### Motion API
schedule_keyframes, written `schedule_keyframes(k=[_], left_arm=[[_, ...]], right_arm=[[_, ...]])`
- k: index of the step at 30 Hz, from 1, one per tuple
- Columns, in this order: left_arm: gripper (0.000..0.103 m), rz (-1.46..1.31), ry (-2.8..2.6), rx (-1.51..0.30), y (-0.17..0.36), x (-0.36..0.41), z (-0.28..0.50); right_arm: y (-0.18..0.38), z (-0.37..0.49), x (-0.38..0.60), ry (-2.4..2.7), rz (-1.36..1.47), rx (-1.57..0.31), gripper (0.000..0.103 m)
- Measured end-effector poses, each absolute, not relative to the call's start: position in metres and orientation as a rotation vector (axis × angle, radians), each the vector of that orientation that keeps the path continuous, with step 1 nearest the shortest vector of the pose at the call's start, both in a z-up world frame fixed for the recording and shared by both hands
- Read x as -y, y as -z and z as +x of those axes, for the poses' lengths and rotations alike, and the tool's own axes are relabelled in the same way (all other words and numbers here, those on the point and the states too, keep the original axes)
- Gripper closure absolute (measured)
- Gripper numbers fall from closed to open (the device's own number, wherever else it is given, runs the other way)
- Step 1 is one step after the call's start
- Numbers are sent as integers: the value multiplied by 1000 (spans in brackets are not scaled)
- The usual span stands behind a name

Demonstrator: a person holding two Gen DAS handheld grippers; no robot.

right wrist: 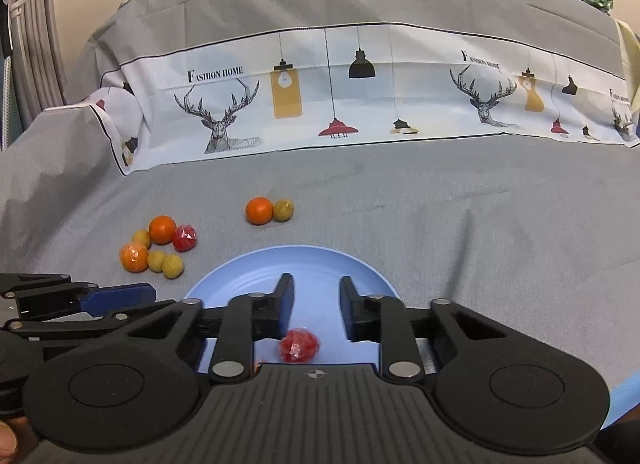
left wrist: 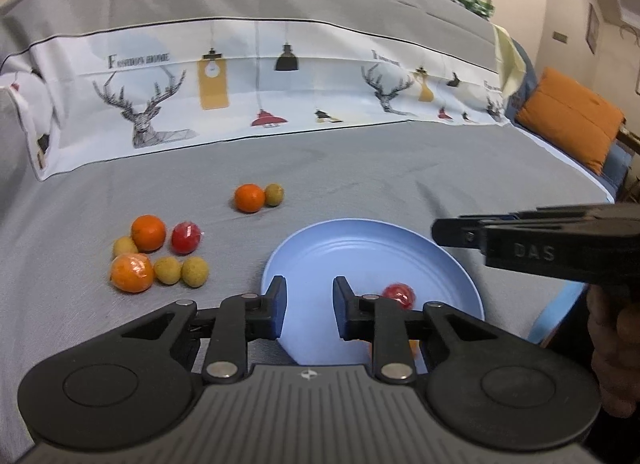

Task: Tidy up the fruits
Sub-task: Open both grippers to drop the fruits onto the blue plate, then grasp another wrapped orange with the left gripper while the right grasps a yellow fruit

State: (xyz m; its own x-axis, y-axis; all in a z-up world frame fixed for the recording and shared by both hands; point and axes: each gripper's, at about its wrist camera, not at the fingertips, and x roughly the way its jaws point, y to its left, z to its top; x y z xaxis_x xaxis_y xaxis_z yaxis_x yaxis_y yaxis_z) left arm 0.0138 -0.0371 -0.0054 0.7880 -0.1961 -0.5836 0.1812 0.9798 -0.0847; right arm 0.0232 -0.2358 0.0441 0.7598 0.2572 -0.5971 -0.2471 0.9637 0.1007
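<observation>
Both the left gripper [left wrist: 306,304] and right gripper [right wrist: 316,304] are held spread and empty over the plate [left wrist: 400,240]. One red fruit [right wrist: 299,345] is already laid there; the others [left wrist: 160,254] are left clustered on the cloth [left wrist: 360,168], probably for sorting.

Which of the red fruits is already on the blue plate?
The red fruit just below the right gripper lies on the blue plate. The other red fruit sits on the grey cloth among the oranges.

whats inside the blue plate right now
One red fruit lies in the blue plate, toward its near side. A sliver of something orange shows beside it, mostly covered by the left gripper, so I cannot tell what it is. The plate's near edge is hidden.
</observation>
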Motion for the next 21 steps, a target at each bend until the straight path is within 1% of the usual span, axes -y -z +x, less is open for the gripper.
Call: schedule_keyframes(k=[10, 16, 21], left_arm=[[75, -125, -1, -644, 6, 6, 31], [75, -136, -78, -640, 7, -3, 36], [75, -166, -148, -642, 11, -13, 46]], right_arm=[[-44, 32, 234, -307, 55, -663, 80], [-37, 50, 226, -334, 96, -709, 80], [-38, 72, 215, -354, 126, -695, 80]])
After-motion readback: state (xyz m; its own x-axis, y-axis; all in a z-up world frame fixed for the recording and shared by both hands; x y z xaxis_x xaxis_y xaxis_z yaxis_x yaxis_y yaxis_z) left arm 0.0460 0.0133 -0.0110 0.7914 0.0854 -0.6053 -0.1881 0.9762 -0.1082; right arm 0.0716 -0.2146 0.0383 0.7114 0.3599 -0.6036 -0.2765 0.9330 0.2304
